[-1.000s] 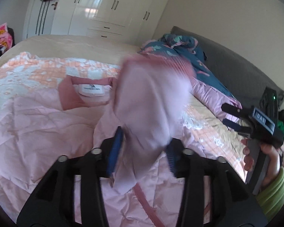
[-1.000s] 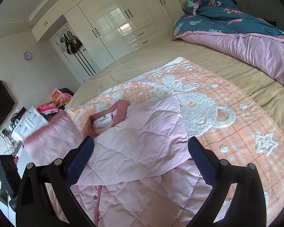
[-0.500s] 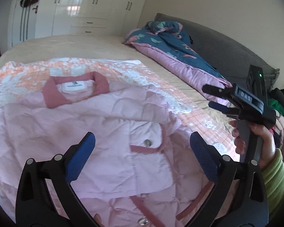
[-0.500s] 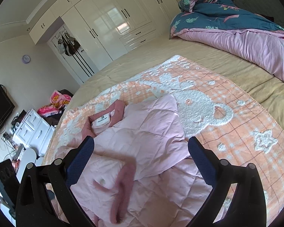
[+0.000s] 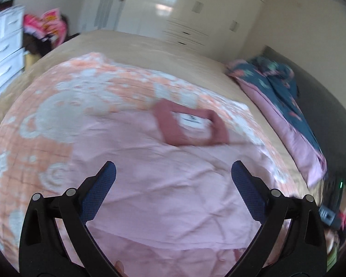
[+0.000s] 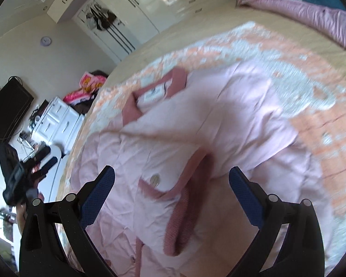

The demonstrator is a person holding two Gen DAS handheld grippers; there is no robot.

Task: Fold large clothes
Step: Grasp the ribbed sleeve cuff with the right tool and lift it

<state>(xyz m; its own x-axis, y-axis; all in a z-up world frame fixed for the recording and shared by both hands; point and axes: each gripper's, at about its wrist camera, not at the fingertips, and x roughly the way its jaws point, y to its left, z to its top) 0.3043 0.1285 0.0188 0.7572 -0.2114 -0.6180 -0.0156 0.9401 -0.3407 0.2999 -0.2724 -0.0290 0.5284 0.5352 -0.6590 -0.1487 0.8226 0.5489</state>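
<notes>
A pale pink quilted jacket (image 5: pixel 173 184) with a darker pink collar (image 5: pixel 189 127) and a white label lies on the bed. In the right wrist view the jacket (image 6: pixel 230 120) shows both sleeves folded across its front, with a pocket button (image 6: pixel 155 179) and a dark pink cuff (image 6: pixel 184 219). My left gripper (image 5: pixel 173 175) is open and empty just above the jacket's left half. My right gripper (image 6: pixel 171 177) is open and empty above the folded sleeve and pocket. The left gripper also shows at the left edge of the right wrist view (image 6: pixel 38 161).
An orange and white bear blanket (image 5: pixel 57 106) covers the bed under the jacket. A rolled teal and pink duvet (image 5: pixel 283 97) lies along the right side. White drawers (image 6: pixel 57 120) and a dark screen (image 6: pixel 9 106) stand left of the bed; white wardrobes at the back.
My left gripper let go of the sleeve, which now lies across the jacket's front. Both views have swung and come closer over the jacket. Both grippers stay open.
</notes>
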